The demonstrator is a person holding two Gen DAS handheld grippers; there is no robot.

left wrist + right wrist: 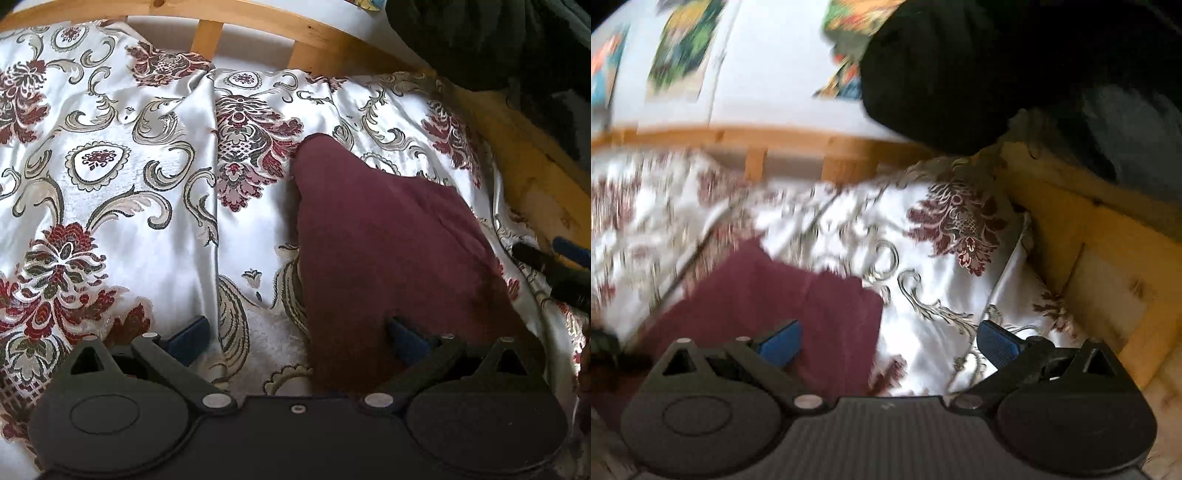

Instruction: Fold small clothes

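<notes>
Both tongs gape wide, left tongs and right tongs, gripping nothing. Maroon cloth lies on my floral bedspread, beside the wooden frame.

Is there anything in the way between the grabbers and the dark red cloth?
Nothing visible. The dark red cloth lies on the flowery bedspread with nothing on top. The left gripper and right gripper are both right at its edge, jaws open. The right view is blurry.
</notes>
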